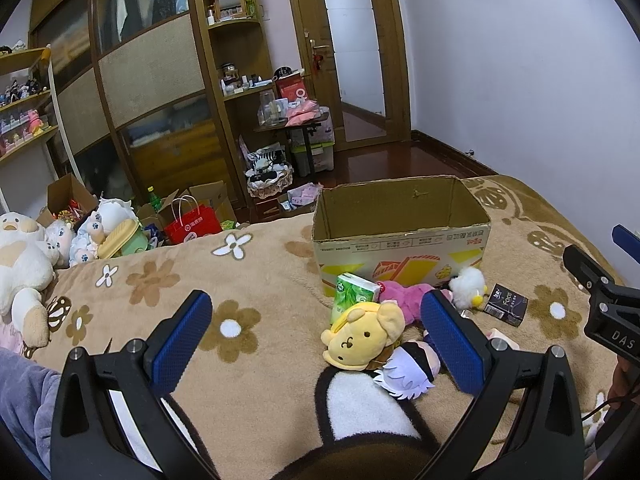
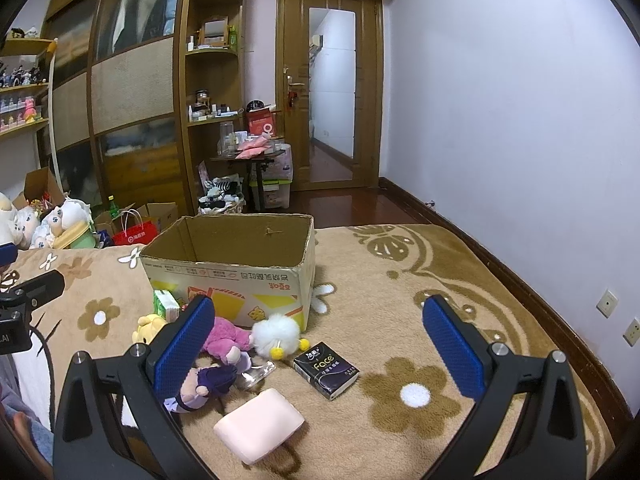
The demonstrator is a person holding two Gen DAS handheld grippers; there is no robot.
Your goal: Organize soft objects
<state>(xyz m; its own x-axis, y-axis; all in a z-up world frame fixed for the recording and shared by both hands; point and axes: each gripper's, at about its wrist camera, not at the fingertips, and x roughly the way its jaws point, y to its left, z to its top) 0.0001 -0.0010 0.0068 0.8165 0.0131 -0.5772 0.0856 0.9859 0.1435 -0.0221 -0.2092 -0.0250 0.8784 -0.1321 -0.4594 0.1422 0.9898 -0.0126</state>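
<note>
An open cardboard box [image 1: 400, 216] [image 2: 228, 256] stands on the flowered blanket. In front of it lie a yellow dog plush [image 1: 360, 340] [image 2: 150, 326], a pink plush [image 1: 404, 296] [image 2: 228, 336], a white fluffy chick [image 1: 468, 284] [image 2: 278, 336], a small doll with a dark mask [image 1: 408, 364], seen with purple hair in the right wrist view [image 2: 204, 384], a green tissue pack [image 1: 352, 292] [image 2: 166, 306], a black tissue pack [image 1: 506, 304] [image 2: 326, 370] and a pink pad [image 2: 260, 424]. My left gripper [image 1: 316, 340] is open and empty, near the yellow plush. My right gripper [image 2: 316, 344] is open and empty above the black pack.
Large plush toys [image 1: 24, 264] lie at the bed's left end. Boxes and a red bag [image 1: 192, 224] stand on the floor beside the bed. A wardrobe [image 1: 152, 80], shelves and a cluttered small table [image 1: 292, 120] stand behind. A wall [image 2: 500, 120] runs along the right.
</note>
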